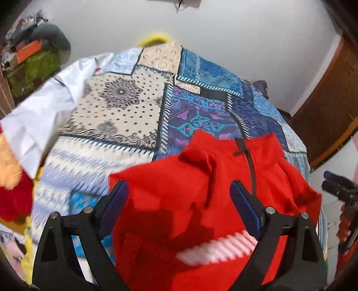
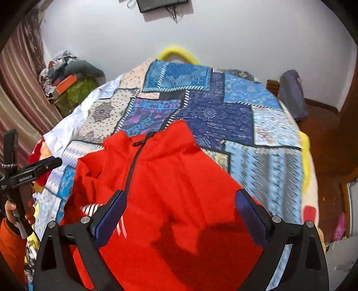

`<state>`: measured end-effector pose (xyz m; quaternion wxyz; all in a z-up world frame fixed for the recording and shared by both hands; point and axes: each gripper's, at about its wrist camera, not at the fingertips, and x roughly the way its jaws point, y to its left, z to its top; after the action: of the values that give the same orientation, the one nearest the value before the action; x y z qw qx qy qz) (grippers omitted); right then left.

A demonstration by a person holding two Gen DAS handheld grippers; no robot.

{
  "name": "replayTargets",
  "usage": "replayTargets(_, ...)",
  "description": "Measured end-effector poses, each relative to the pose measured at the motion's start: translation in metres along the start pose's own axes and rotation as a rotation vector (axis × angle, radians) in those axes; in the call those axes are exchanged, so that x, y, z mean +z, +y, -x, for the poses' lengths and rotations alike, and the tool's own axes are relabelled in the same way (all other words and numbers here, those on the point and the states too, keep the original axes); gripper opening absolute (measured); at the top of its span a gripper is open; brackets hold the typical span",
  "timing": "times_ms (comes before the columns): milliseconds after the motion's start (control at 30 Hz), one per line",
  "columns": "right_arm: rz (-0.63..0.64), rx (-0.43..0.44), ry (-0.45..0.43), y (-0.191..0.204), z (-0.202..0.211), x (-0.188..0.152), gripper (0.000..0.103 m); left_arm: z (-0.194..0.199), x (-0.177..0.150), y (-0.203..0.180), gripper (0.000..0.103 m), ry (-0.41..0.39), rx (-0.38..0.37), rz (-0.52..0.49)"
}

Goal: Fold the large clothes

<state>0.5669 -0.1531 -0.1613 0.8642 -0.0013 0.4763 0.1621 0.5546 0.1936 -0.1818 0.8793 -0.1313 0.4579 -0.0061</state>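
A red fleece zip-front jacket [image 1: 201, 190] is seen spread on the bed w/ a blue-and-cream patchwork quilt [image 1: 125, 107], at the near end of the quilt, collar toward the far wall, black zip [image 2: 134, 161] running down its front. White stripes [image 1: 214, 248] are seen on the jacket's near part.

Left gripper [image 1: 179, 208] is held above the jacket, jaws wide apart, nothing between the blue pads; jacket lies below, not pinched. Right gripper [image 2: 181, 215] is likewise spread wide over the jacket, pads clear of the cloth. Both views are motion-blurred.

Around the jacket: a white crumpled sheet [image 1: 42, 116] is draped at the quilt's left edge, beyond the jacket's left side. Red and orange plush fabric [image 1: 13, 185] is bunched just left of the jacket, off the quilt edge. A yellow fuzzy blanket edge [image 2: 176, 52] is seen past the jacket at the bed's far end and again along the right edge. A green-covered stand piled w/ clutter and an orange box [image 2: 67, 84] is seen far left of the jacket, by striped curtains [image 2: 20, 89]. A grey-blue bag [image 2: 290, 94] is seen far right of the jacket, beside brown wooden furniture. A dark wall-mounted screen [image 2: 161, 4] hangs on the white wall beyond.

Nothing is lying on the jacket itself; quilt beyond its collar is bare. In the right-wrist view the left gripper's handle is seen held in a hand [image 2: 13, 212] w/ an orange sleeve, left of the jacket.
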Motion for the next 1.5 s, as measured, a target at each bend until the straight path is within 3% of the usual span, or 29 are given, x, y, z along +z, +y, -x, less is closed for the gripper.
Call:
replayTargets(100,0.004,-0.005,0.043,0.000,-0.045,0.024,0.097,-0.039,0.018,0.002,0.092,0.039,-0.065,0.061)
replayTargets(267,-0.015,0.009,0.096,0.001,-0.107,0.054,0.095,-0.096,0.037,-0.007,0.092,0.100,-0.054,0.056)
replayTargets(300,-0.020,0.013,0.099,0.001,-0.115,0.058,0.093,-0.107,0.040,-0.009,0.092,0.109,-0.054,0.058)
replayTargets(367,-0.041,0.016,0.114,0.005,-0.135,0.063,0.076,-0.123,0.044,-0.008,0.090,0.120,-0.066,0.082)
replayTargets(400,-0.049,0.005,0.123,0.006,-0.142,0.063,0.071,-0.131,0.045,-0.007,0.078,0.121,-0.079,0.112)
replayTargets(433,-0.063,-0.017,0.126,0.007,-0.151,0.063,0.064,-0.135,0.044,-0.007,0.047,0.122,-0.087,0.125)
replayTargets(467,-0.068,-0.026,0.110,0.008,-0.154,0.061,0.055,-0.140,0.043,-0.007,0.034,0.133,-0.105,0.143)
replayTargets(500,-0.069,-0.021,0.094,0.008,-0.155,0.060,0.050,-0.142,0.042,-0.008,0.030,0.133,-0.096,0.151)
replayTargets(567,-0.071,0.003,0.070,0.010,-0.150,0.057,0.024,-0.134,0.042,-0.013,0.022,0.094,-0.108,0.143)
replayTargets(633,-0.059,0.025,0.077,0.014,-0.142,0.056,0.015,-0.113,0.043,-0.024,0.022,0.033,-0.102,0.096)
replayTargets(833,0.019,0.036,-0.039,0.034,-0.079,0.049,0.013,-0.017,0.040,-0.058,0.019,-0.132,-0.128,-0.065)
replayTargets(1000,0.032,0.110,-0.099,0.043,-0.015,0.021,0.013,0.035,0.009,-0.061,0.018,-0.133,-0.172,-0.135)
replayTargets(1133,0.077,0.154,-0.100,0.056,0.022,-0.024,0.013,0.059,-0.036,-0.057,0.018,-0.097,-0.198,-0.163)
replayTargets(1267,0.132,0.122,-0.082,0.073,0.044,-0.078,0.014,0.071,-0.091,-0.054,0.018,-0.053,-0.198,-0.193)
replayTargets(1400,0.143,0.090,0.004,0.080,0.041,-0.132,0.014,0.053,-0.143,-0.048,0.018,0.086,-0.140,-0.190)
replayTargets(1500,0.165,0.033,0.106,0.081,0.032,-0.162,0.024,0.025,-0.184,-0.039,0.018,0.208,-0.049,-0.194)
